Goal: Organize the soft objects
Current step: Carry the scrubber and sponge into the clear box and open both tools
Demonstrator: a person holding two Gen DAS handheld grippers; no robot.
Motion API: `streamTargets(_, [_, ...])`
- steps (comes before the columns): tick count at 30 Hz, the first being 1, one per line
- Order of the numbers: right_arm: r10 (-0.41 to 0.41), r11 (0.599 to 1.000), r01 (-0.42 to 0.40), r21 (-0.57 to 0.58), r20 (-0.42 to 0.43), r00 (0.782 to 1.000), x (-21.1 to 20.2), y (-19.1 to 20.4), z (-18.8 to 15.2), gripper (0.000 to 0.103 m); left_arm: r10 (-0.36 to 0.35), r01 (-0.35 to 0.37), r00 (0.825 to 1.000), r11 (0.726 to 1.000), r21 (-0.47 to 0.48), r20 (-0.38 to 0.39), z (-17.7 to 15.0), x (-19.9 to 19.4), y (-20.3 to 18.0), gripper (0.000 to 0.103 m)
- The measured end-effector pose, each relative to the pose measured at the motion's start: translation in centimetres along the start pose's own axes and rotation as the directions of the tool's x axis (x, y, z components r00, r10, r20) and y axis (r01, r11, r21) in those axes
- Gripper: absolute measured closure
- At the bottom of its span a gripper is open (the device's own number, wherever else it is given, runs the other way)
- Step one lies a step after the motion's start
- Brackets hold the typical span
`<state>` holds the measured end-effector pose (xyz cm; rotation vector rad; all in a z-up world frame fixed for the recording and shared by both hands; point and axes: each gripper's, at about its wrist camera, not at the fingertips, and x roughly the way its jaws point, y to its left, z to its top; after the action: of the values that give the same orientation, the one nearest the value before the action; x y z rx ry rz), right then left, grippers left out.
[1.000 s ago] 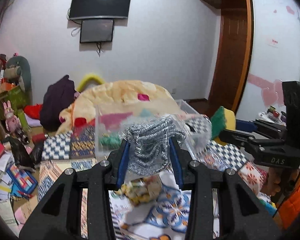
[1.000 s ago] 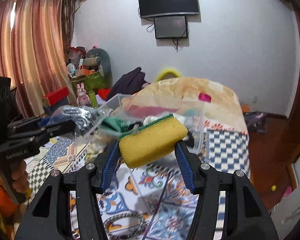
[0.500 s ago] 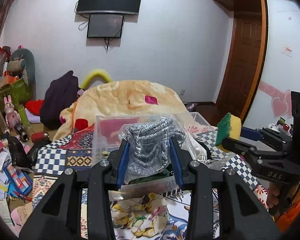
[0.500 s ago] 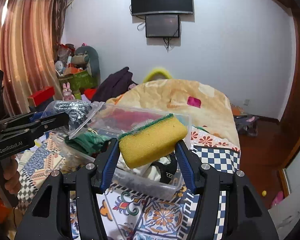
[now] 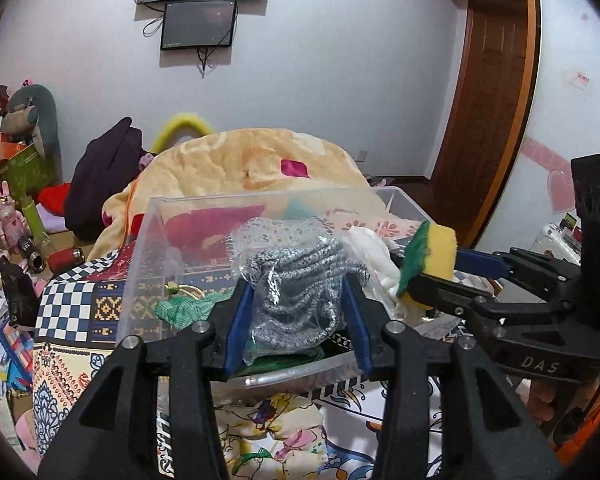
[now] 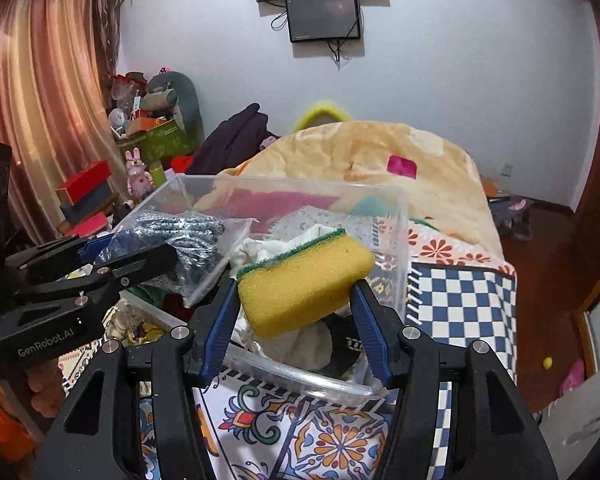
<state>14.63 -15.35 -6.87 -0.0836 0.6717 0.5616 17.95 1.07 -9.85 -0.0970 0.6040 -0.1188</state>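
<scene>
Both tools now over the clear bin

The left tool (image 5: 296,320), carrying the bagged grey cord (image 5: 300,292), and the right tool (image 6: 296,320), carrying the yellow sponge (image 6: 304,280), have come forward and down; the clear bin (image 6: 400,248) now sits right beneath both, and the left tool's jaws are opening around the bag.

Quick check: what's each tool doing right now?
Left tool: jaws opening, bagged gray gloves between them.
Right tool: closed on yellow sponge.
</scene>
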Motion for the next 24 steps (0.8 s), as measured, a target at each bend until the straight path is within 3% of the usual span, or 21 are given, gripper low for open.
streamTargets(5, [-0.012,1.0,0.012,-0.027,-0.012,1.0,0.2,0.4,-0.1,0.048,0.017,-0.017,1.0,1.0,0.021,0.01,0.0,0.1,-0.4,0.044])
streamTargets(11, [-0.04,0.998,0.039,-0.046,-0.008,0.999,-0.2,0.4,0.0,0.03,0.016,-0.017,1.0,1.0,0.021,0.025,0.0,-0.8,-0.2,0.039])
streamTargets(20, [-0.032,0.999,0.034,-0.041,0.047,0.998,-3.1,0.7,0.1,0.022,-0.001,-0.002,0.994,1.0,0.028,0.108,0.2,-4.9,-0.8,0.026])
streamTargets(24, [-0.034,0.999,0.037,-0.04,0.078,0.996,-5.0,0.9,-0.3,0.016,0.012,-0.018,0.99,0.999,0.043,0.139,-0.1,-7.0,-1.0,0.012])
